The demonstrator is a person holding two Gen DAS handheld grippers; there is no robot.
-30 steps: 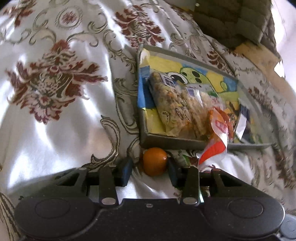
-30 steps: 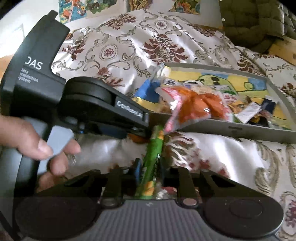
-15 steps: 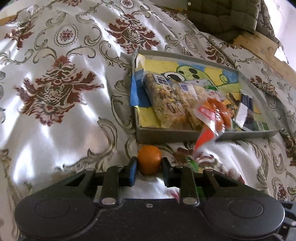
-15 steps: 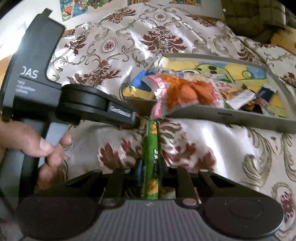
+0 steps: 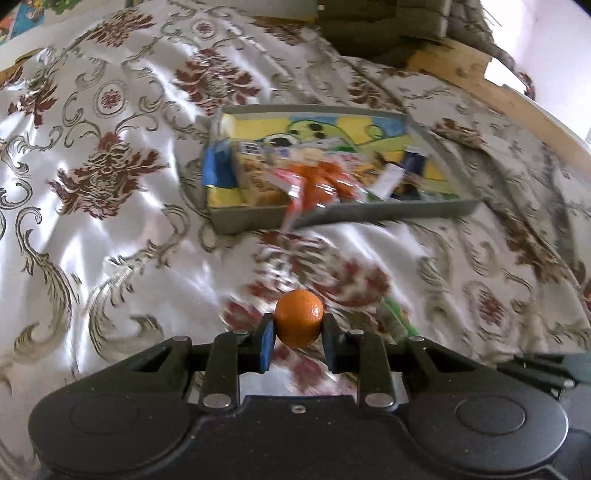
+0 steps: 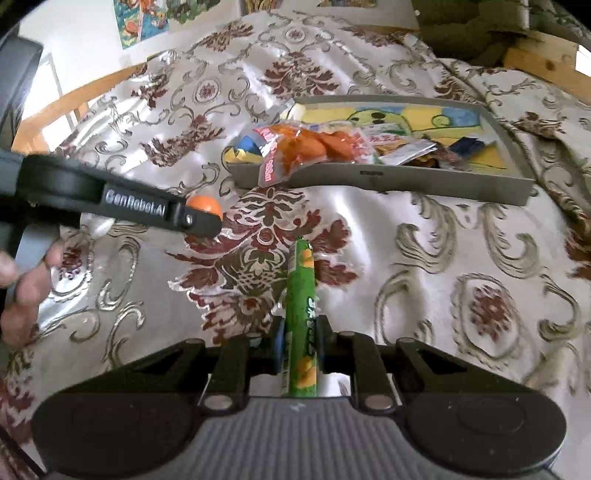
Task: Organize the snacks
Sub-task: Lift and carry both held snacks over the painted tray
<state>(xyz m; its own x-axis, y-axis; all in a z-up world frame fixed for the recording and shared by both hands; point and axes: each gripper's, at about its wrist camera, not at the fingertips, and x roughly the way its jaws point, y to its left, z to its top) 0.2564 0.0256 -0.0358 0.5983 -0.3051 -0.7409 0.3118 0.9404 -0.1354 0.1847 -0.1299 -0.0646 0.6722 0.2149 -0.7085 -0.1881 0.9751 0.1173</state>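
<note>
A: While both hand-held tools hang above the cloth, note the left gripper (image 5: pixel 298 332) first. Its jaws have just been closing, and they now clench a small round orange fruit (image 5: pixel 299 318), one blue-faced pad against each side.

B: Fruit's position?

A: Lifted clear of the cream satin bedcover with maroon floral motifs (image 5: pixel 110 229), short of the tray. From the right wrist view the same fruit (image 6: pixel 204 205) peeks out behind the tip of the left gripper (image 6: pixel 207 221), level with the tray's near left corner but apart from it.

B: Right side?

A: Right gripper (image 6: pixel 300 345) is clamped on a long green tube-shaped snack packet with orange fruit print (image 6: pixel 301 317). The packet runs forward out of the jaws, its far end pointing toward the tray. It is off the bedcover.

B: The tray?

A: Shallow grey rectangular tray with a yellow and blue cartoon liner (image 6: pixel 406 179), resting on the bedcover. Inside: a clear bag of orange snacks with a red and white edge (image 6: pixel 314 146) draped over the near wall, pale crumbly snack packs (image 5: pixel 255 181) at the left end, small dark and white wrappers toward the right, too blurred to identify.

B: Anything else?

A: A person's hand (image 6: pixel 22 291) on the left tool's handle at the frame's left edge. Olive quilted cushion (image 5: pixel 388 26) beyond the tray.
</note>
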